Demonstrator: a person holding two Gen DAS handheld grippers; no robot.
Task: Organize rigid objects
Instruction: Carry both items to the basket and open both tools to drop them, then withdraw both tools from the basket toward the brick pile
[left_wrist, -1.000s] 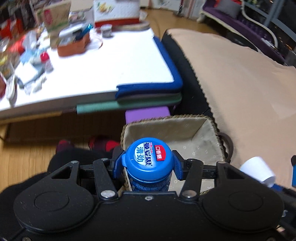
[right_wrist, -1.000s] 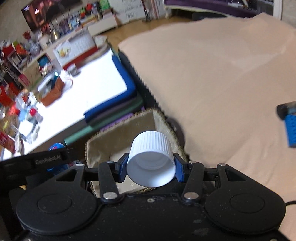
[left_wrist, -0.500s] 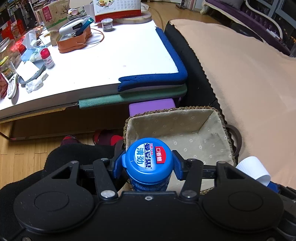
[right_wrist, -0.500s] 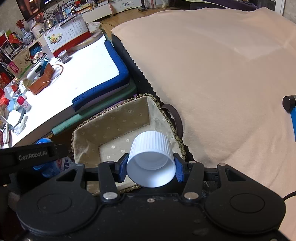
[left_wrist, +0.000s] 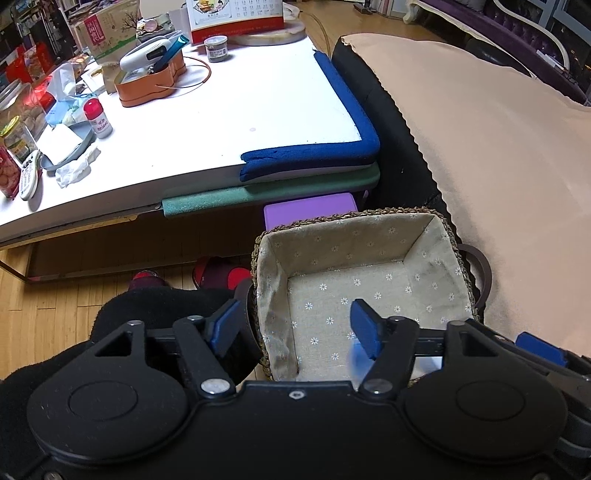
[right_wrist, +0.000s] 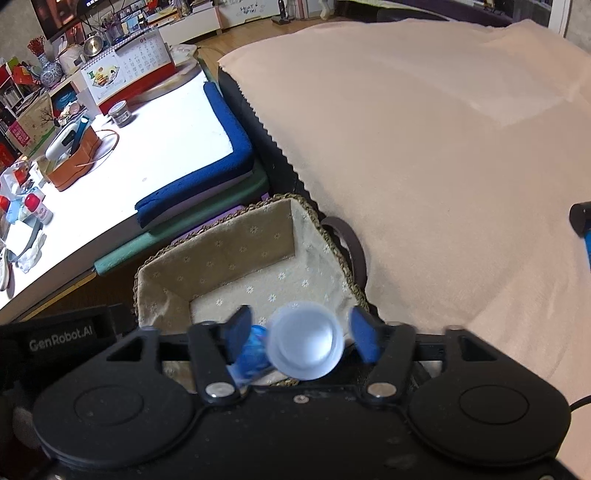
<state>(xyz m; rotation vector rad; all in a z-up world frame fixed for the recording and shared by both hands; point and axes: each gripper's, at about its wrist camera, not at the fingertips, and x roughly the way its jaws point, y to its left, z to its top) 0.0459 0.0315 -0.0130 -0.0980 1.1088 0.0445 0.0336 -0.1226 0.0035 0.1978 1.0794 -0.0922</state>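
My left gripper (left_wrist: 295, 328) hangs over the near left corner of a woven basket (left_wrist: 351, 216) lined with flowered cloth. Its jaws are opening and nothing is between them. A blue blur (left_wrist: 355, 360) shows low beside its right pad. In the right wrist view my right gripper (right_wrist: 301, 330) is over the basket's (right_wrist: 221, 229) near edge, jaws opening. A white cap (right_wrist: 304, 339), blurred, falls between its pads, touching neither. The blue-capped bottle (right_wrist: 253, 354), also blurred, lies just left of the cap inside the basket.
A low white table (left_wrist: 221, 122) with blue and green foam edge guards stands behind the basket, with clutter at its far left. A beige cover (right_wrist: 424, 147) spreads to the right. A purple box (left_wrist: 310, 208) and red slippers (left_wrist: 218, 273) sit under the table.
Both grippers have opened. The blue-capped bottle has dropped out of the left jaws into the basket, and the white cap has come loose from the right jaws.
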